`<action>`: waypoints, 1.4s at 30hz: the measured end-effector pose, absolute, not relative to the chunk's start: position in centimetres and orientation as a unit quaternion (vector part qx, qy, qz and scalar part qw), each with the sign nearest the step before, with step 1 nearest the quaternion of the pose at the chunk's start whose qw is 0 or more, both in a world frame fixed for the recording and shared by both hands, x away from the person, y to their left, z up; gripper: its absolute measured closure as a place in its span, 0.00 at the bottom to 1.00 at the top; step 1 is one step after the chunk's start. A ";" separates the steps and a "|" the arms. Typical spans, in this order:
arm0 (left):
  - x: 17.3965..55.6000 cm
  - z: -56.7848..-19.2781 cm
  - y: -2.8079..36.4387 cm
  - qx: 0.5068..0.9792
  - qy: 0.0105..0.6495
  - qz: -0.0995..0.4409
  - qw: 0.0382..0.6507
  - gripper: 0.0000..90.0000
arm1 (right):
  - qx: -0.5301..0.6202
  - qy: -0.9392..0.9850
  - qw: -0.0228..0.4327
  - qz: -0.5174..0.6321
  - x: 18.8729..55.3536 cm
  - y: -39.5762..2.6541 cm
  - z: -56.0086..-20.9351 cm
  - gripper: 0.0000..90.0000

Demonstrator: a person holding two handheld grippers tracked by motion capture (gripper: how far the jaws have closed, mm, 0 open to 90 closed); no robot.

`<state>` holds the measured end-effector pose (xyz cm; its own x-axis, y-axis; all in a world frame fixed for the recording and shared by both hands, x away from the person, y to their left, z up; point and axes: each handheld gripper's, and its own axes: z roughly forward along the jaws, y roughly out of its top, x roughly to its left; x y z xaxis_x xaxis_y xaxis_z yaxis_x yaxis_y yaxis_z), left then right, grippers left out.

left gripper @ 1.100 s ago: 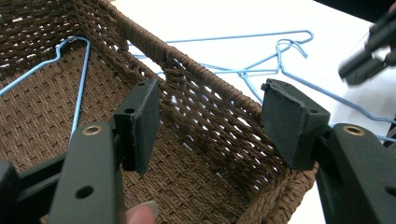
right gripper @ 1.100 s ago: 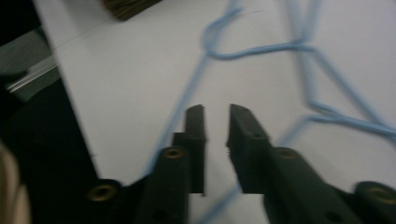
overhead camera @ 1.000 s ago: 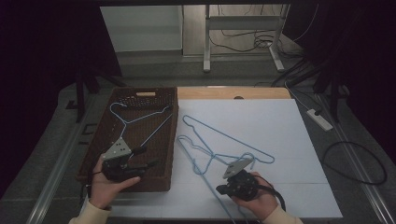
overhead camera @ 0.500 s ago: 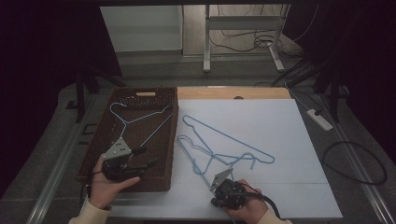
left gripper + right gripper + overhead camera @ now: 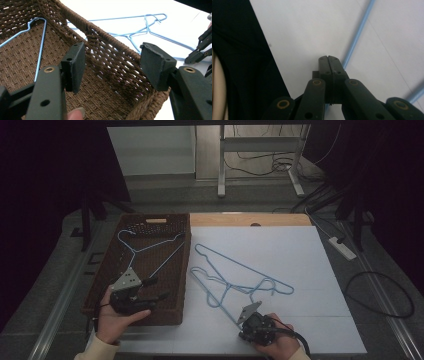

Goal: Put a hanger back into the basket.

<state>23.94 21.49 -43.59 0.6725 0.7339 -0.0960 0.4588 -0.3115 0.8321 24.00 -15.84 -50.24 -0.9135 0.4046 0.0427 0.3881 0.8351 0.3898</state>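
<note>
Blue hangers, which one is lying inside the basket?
The single blue hanger on the woven basket's floor; the other two hangers lie overlapped on the white table.

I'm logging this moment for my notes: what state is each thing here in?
Left hand-held gripper: open, over the basket, holding nothing.
Right hand-held gripper: shut on a blue hanger wire.
Basket: upright, one blue hanger lying flat inside.
Two blue hangers: overlapping on the white sheet.

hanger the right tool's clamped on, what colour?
Light blue wire hanger, pinched in the shut right tool; clearest in the right gripper view.
</note>
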 end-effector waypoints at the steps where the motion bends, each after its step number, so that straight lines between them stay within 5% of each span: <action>1: 24.0 -43.6 21.5 0.795 0.375 0.152 0.451 0.43 | 0.211 0.957 0.023 0.198 24.0 -16.2 -50.2 1.00; 22: 24.1 -43.8 21.2 0.797 0.375 0.148 0.450 0.43 | 0.241 0.950 0.034 0.194 25.5 -22.6 -49.9 1.00; 42: 24.1 -43.8 21.1 0.798 0.374 0.148 0.449 0.43 | 0.273 0.939 0.064 0.202 27.1 -24.4 -49.9 1.00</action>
<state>24.11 21.10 -43.82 0.6772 0.7289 -0.0999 0.4637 -0.3174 0.8272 27.12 -24.35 -49.85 -0.8434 0.5373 -0.0095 0.4859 0.7701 0.4133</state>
